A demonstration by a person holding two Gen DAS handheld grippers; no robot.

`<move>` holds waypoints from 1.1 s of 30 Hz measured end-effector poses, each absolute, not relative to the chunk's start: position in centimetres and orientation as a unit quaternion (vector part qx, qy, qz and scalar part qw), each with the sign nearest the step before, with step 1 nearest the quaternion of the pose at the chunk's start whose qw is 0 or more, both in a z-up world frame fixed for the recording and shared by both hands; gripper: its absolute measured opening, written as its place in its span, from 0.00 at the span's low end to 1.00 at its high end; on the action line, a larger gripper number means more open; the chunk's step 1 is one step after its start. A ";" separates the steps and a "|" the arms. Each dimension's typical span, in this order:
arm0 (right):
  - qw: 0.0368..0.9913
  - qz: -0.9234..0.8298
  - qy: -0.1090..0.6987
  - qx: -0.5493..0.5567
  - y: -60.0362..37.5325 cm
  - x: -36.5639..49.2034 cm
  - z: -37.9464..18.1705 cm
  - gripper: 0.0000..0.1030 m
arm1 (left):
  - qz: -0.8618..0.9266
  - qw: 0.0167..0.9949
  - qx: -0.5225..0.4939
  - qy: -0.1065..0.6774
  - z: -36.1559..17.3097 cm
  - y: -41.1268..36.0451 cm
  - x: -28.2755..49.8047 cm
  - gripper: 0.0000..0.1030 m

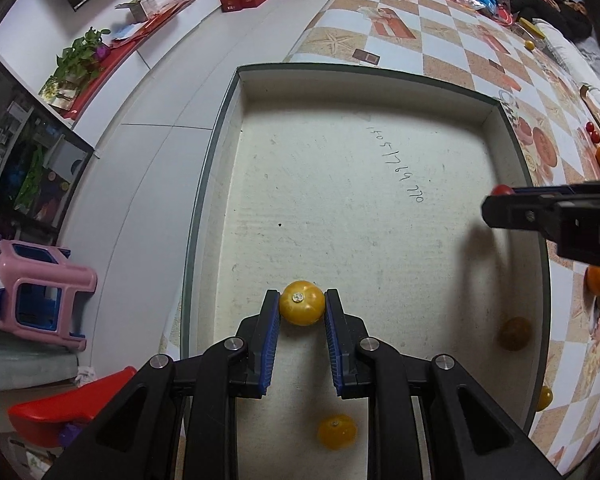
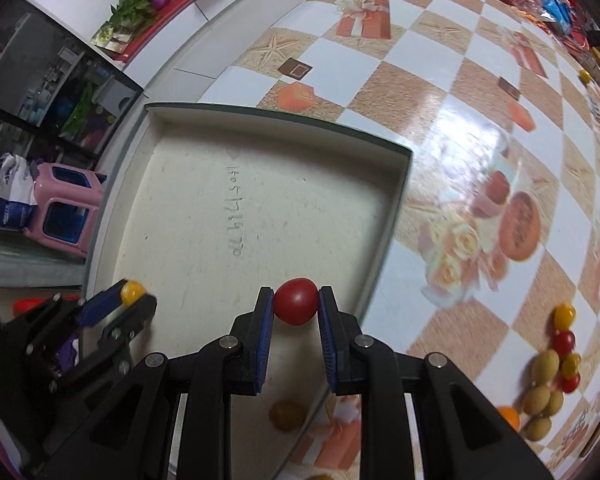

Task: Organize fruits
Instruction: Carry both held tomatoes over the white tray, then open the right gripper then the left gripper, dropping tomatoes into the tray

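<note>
Jaws of the left gripper (image 1: pixel 302 307) are clenched on a yellow tomato (image 1: pixel 302 302), pads touching both its sides, stem scar facing the camera. It hangs over the near left part of the box (image 1: pixel 380 71), a shallow white tray with a dark green rim and a pencilled number on its floor. Whether the tomato touches the floor, cannot tell. Already in the box: a second yellow tomato (image 1: pixel 336 431) below the left gripper, and a dull brownish fruit (image 1: pixel 515 333) by the near right wall.

Moving right: the right gripper (image 2: pixel 296 303) grasps a red tomato (image 2: pixel 296 301), pinched between the blue pads, above the box near its right wall. The left view shows it arriving from the right edge, the red fruit just visible at its tip.

Further right, on the counter (image 2: pixel 440 92) with its checkered cloth, a pile of fruit (image 2: pixel 552 376) waits outside the box: yellow, red, green-brown pieces touching one another, with an orange one just beside them.

Step in hand, by my reading: depositing, both hands carrying one piece each. Task early; most fruit still lies outside.

Next move calls for lowering each fruit close to the floor before releasing, since round pieces will likely roll. Setting like colour near like colour seems sensible. The grippers are well apart, so collision risk looks low.
</note>
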State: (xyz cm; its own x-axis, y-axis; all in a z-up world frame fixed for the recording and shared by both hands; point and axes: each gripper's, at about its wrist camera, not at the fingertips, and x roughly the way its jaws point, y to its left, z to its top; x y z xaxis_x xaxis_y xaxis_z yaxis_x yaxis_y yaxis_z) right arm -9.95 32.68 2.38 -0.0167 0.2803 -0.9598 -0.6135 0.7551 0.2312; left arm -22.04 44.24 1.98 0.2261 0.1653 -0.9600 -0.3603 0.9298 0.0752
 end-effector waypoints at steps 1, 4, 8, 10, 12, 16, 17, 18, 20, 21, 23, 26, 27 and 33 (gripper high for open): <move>0.688 0.323 0.636 -0.133 32.9 -9.8 2.1 0.24 | 0.169 0.779 -0.078 0.598 2.0 44.2 -22.1 0.23; 0.684 0.317 0.641 -0.145 33.6 -9.5 1.0 0.24 | 0.166 0.781 -0.070 0.598 2.0 43.9 -22.1 0.23; 0.685 0.320 0.635 -0.160 34.2 -9.6 0.9 0.28 | 0.164 0.782 -0.065 0.598 2.0 43.7 -22.2 0.23; 0.682 0.325 0.635 -0.163 34.5 -9.7 0.9 0.35 | 0.164 0.783 -0.063 0.597 2.0 43.6 -22.2 0.23; 0.682 0.324 0.635 -0.164 34.8 -9.7 0.9 0.43 | 0.160 0.783 -0.063 0.597 2.1 43.5 -22.3 0.23; 0.685 0.325 0.635 -0.149 34.2 -9.3 1.6 0.48 | 0.154 0.783 -0.059 0.599 2.1 43.4 -22.4 0.24; 0.685 0.328 0.634 -0.142 34.3 -9.2 2.0 0.53 | 0.155 0.783 -0.058 0.600 2.1 43.3 -22.5 0.31; 0.686 0.332 0.633 -0.136 34.2 -9.0 2.3 0.64 | 0.156 0.782 -0.058 0.601 2.1 43.3 -22.5 0.60; 0.694 0.336 0.624 -0.125 33.9 -9.0 3.3 0.79 | 0.167 0.792 -0.053 0.585 2.8 43.2 -22.8 0.78; 0.697 0.339 0.620 -0.118 33.7 -9.0 3.9 0.80 | 0.166 0.797 -0.049 0.579 3.1 43.0 -22.9 0.78; 0.703 0.338 0.616 -0.107 33.1 -8.9 4.9 0.85 | 0.159 0.793 -0.046 0.586 3.3 42.6 -22.9 0.78; 0.712 0.336 0.609 -0.094 31.6 -8.8 6.3 1.00 | 0.149 0.794 -0.040 0.588 3.8 42.0 -23.0 0.78; 0.717 0.334 0.606 -0.090 30.8 -8.8 6.8 1.00 | 0.146 0.796 -0.038 0.587 4.1 41.7 -23.1 0.78; 0.731 0.291 0.614 -0.060 25.0 -9.0 8.0 1.00 | 0.116 0.802 -0.019 0.585 5.6 39.1 -23.1 0.78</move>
